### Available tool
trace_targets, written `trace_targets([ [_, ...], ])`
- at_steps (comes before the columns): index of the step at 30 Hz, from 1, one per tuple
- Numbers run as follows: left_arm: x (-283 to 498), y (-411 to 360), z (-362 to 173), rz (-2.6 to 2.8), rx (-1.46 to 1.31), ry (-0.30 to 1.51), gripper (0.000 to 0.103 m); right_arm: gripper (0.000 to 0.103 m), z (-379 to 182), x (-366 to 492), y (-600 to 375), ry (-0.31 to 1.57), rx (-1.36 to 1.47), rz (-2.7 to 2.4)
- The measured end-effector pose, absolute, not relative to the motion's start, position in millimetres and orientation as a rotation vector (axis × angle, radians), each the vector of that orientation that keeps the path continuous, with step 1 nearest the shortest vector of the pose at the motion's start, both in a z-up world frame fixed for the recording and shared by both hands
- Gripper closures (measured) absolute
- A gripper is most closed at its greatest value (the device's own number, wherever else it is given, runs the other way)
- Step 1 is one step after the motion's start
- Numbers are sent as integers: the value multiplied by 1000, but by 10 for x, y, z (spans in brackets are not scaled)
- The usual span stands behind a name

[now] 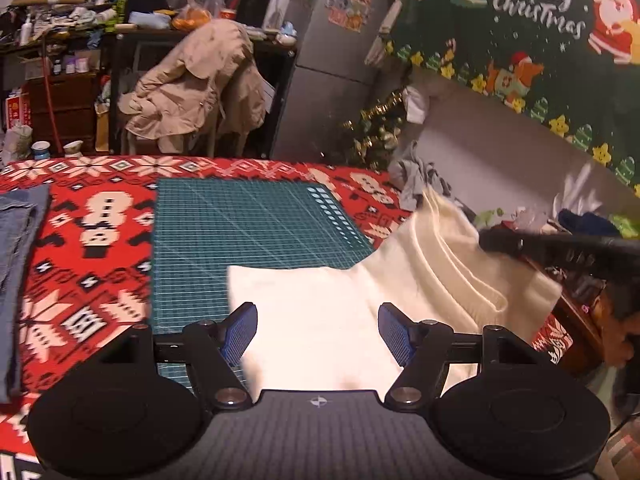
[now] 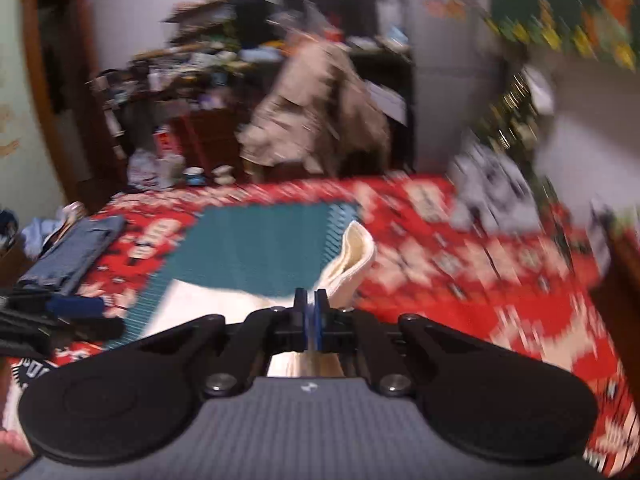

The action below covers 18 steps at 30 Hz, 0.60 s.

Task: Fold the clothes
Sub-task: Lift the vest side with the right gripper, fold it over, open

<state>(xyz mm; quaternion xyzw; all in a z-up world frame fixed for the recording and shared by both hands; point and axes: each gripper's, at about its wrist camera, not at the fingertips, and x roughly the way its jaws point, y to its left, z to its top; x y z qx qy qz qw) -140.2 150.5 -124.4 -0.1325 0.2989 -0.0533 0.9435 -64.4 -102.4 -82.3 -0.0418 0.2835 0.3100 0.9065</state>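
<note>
A cream garment lies on the green cutting mat and the red patterned tablecloth. My left gripper stands open just above the garment's flat near part, its blue pads wide apart and touching nothing. In the blurred right wrist view my right gripper is shut on the cream garment, and a ribbed cuff rises beyond its tips. The right gripper reaches in from the right and lifts the garment's right side into folds. The left gripper shows at the left edge.
Folded blue jeans lie at the table's left side. A crumpled grey garment sits at the far right corner. Beyond the table stand a chair draped with a beige coat and cluttered shelves. A green Christmas banner hangs at the right.
</note>
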Motion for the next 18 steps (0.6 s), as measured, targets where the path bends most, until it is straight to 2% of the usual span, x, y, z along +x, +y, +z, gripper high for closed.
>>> trace_targets([
  [4, -1634, 1837, -1261, -73, -343, 587, 37, 102, -676, -971, -323, 566, -181, 752],
  [7, -1828, 2079, -1312, -38, -385, 592, 37, 103, -885, -1181, 220, 591, -257, 816],
  [8, -1892, 2160, -1329, -26, -400, 594, 44, 103, -967, -1249, 401, 600, -282, 836],
  [10, -1992, 2314, -1370, 4, -434, 600, 44, 103, -1130, -1385, 761, 619, -332, 877],
  [13, -2071, 2437, -1381, 5, -492, 595, 44, 103, -1233, -1452, 876, 661, -304, 891],
  [18, -1913, 2378, -1426, -65, -546, 621, 44, 100, -1119, -1295, 511, 668, -243, 856],
])
